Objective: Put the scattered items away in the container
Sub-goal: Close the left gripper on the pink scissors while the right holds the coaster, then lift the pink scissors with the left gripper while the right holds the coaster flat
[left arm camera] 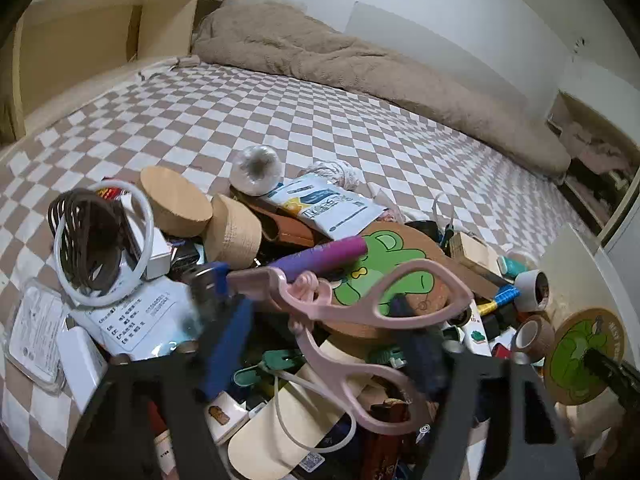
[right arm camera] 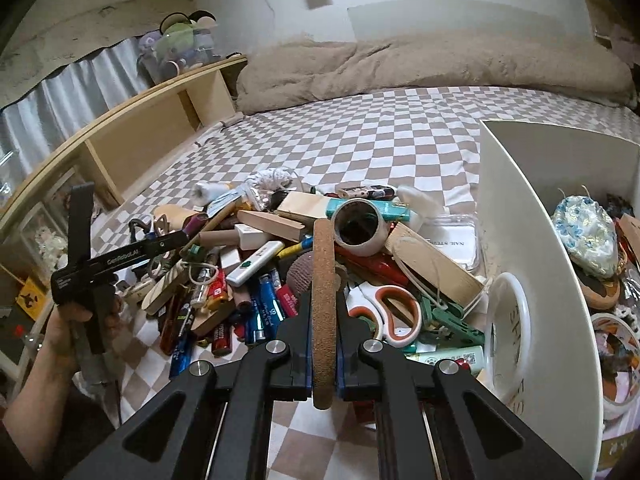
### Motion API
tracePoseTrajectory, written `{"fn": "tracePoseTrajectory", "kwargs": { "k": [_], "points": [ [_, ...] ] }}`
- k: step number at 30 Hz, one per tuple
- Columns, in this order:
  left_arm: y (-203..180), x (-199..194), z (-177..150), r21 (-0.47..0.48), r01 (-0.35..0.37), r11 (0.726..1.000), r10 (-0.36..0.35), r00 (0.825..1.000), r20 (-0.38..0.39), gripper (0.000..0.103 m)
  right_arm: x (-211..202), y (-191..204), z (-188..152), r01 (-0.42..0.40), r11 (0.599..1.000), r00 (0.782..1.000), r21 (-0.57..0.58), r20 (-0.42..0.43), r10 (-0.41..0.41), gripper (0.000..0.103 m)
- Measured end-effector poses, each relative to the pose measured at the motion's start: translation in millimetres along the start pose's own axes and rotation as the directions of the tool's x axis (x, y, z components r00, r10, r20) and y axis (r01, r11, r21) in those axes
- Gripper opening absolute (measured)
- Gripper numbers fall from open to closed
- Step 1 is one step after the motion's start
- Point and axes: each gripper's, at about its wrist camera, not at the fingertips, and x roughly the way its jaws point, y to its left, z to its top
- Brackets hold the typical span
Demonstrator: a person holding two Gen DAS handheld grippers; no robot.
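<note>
The right gripper [right arm camera: 324,356] clamps a cork coaster [right arm camera: 323,300] edge-on, ready for the white box [right arm camera: 532,216], while the left gripper [left arm camera: 320,344] straddles pink scissors [left arm camera: 360,312], fingers apart.

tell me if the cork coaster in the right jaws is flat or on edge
On edge: the cork coaster stands vertically, its thin rim facing the right wrist camera, clamped between the right gripper's shut jaws above the pile.

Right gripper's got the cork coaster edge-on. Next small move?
Probably swing the right gripper rightward over the white box wall, then release. Its jaws are clamped on the cork coaster, which is clear of the pile, and the box stands just beside it.
</note>
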Motion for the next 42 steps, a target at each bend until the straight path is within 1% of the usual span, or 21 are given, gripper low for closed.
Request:
{"fn": "tracePoseTrajectory", "kwargs": {
  "k": [1, 3, 8, 10, 11, 12, 13, 15, 18, 22, 23, 25, 26, 27, 28, 29, 32, 35, 37, 40, 42],
  "points": [
    [0.9, 0.2, -0.4, -0.005, 0.000, 1.000, -0.001, 1.000, -0.005, 0.047, 0.0, 0.9, -0.7, -0.004, 1.000, 1.000, -0.003, -0.001, 0.004, 0.009],
    [1.5, -0.6, -3.3, -0.012, 0.001, 1.000, -0.001, 1.000, -0.016, 0.042, 0.4, 2.4, -2.2, -0.016, 1.000, 1.000, -0.007, -0.007, 0.016, 0.009],
    [2.7, -8.2, -6.3, -0.025, -0.011, 1.000, 0.010, 1.000, -0.013, 0.035, 3.4, 10.1, -9.0, -0.044, 0.998, 0.998, -0.033, -0.035, 0.043, 0.009],
    [4.8, -13.8, -8.5, -0.032, -0.021, 0.999, 0.021, 1.000, -0.006, 0.028, 5.3, 14.6, -12.2, -0.039, 0.998, 0.998, -0.052, -0.045, 0.036, 0.009],
    [7.0, -16.1, -7.5, -0.036, -0.025, 0.999, 0.025, 1.000, -0.001, 0.027, 6.1, 16.9, -13.7, -0.028, 0.998, 0.999, -0.063, -0.048, 0.025, 0.009],
    [8.5, -20.3, -7.2, -0.043, -0.015, 0.999, 0.015, 1.000, 0.006, 0.022, 6.7, 19.3, -15.2, -0.009, 0.997, 0.999, -0.078, -0.049, 0.005, 0.009],
    [9.8, -23.3, -7.0, -0.049, -0.001, 0.999, 0.001, 1.000, 0.011, 0.020, 7.0, 21.9, -16.7, 0.011, 0.995, 0.999, -0.096, -0.049, -0.016, 0.009],
    [10.4, -30.9, -7.4, -0.055, 0.022, 0.998, -0.021, 1.000, 0.022, 0.020, 7.0, 28.1, -19.2, 0.030, 0.991, 0.998, -0.133, -0.049, -0.036, 0.009],
    [5.5, -43.3, -10.3, -0.034, 0.037, 0.999, -0.035, 0.998, 0.043, 0.020, 8.3, 38.2, -24.5, 0.046, 0.984, 0.997, -0.175, -0.052, -0.055, 0.009],
    [3.0, -53.5, -14.1, -0.026, 0.060, 0.998, -0.058, 0.997, 0.057, 0.020, 15.7, 48.5, -35.4, -0.019, 0.984, 0.995, -0.176, -0.101, 0.001, 0.009],
    [3.5, -54.7, -15.2, -0.028, 0.062, 0.998, -0.060, 0.997, 0.056, 0.020, 16.7, 51.5, -39.1, -0.023, 0.983, 0.994, -0.183, -0.108, 0.003, 0.011],
    [4.4, -55.5, -17.8, -0.031, 0.060, 0.998, -0.058, 0.997, 0.051, 0.020, 18.5, 59.8, -44.5, -0.032, 0.975, 0.993, -0.218, -0.119, 0.006, 0.018],
    [4.8, -55.0, -18.8, -0.032, 0.058, 0.998, -0.056, 0.997, 0.046, 0.020, 19.4, 63.9, -46.3, -0.038, 0.972, 0.992, -0.231, -0.125, 0.009, 0.037],
    [4.9, -54.1, -18.7, -0.033, 0.055, 0.998, -0.054, 0.998, 0.043, 0.020, 19.8, 66.9, -47.6, -0.043, 0.970, 0.992, -0.240, -0.128, 0.012, 0.074],
    [5.0, -53.1, -18.7, -0.032, 0.051, 0.998, -0.049, 0.998, 0.041, 0.020, 19.8, 70.5, -49.1, -0.051, 0.967, 0.991, -0.251, -0.130, 0.019, 0.090],
    [5.0, -52.5, -18.7, -0.029, 0.046, 0.999, -0.044, 0.998, 0.040, 0.020, 19.4, 75.1, -50.7, -0.065, 0.961, 0.991, -0.267, -0.131, 0.030, 0.102],
    [4.0, -52.2, -19.0, -0.019, 0.031, 0.999, -0.030, 0.998, 0.046, 0.020, 19.8, 83.2, -53.9, -0.091, 0.953, 0.988, -0.290, -0.142, 0.051, 0.102],
    [4.1, -51.6, -19.5, -0.007, -0.007, 1.000, 0.008, 0.999, 0.051, 0.022, 26.3, 81.4, -55.6, -0.104, 0.958, 0.983, -0.267, -0.175, 0.058, 0.102],
    [4.8, -51.5, -19.8, 0.000, -0.037, 0.999, 0.037, 0.998, 0.055, 0.031, 31.1, 79.8, -55.6, -0.111, 0.962, 0.978, -0.251, -0.197, 0.062, 0.102],
    [9.3, -52.2, -19.5, -0.011, -0.060, 0.998, 0.060, 0.997, 0.058, 0.035, 45.2, 79.6, -55.3, -0.135, 0.963, 0.966, -0.231, -0.248, 0.076, 0.102],
    [13.0, -53.4, -19.2, -0.020, -0.081, 0.997, 0.082, 0.995, 0.063, 0.036, 53.4, 84.2, -56.8, -0.140, 0.960, 0.961, -0.243, -0.268, 0.072, 0.102]
  ]
}}
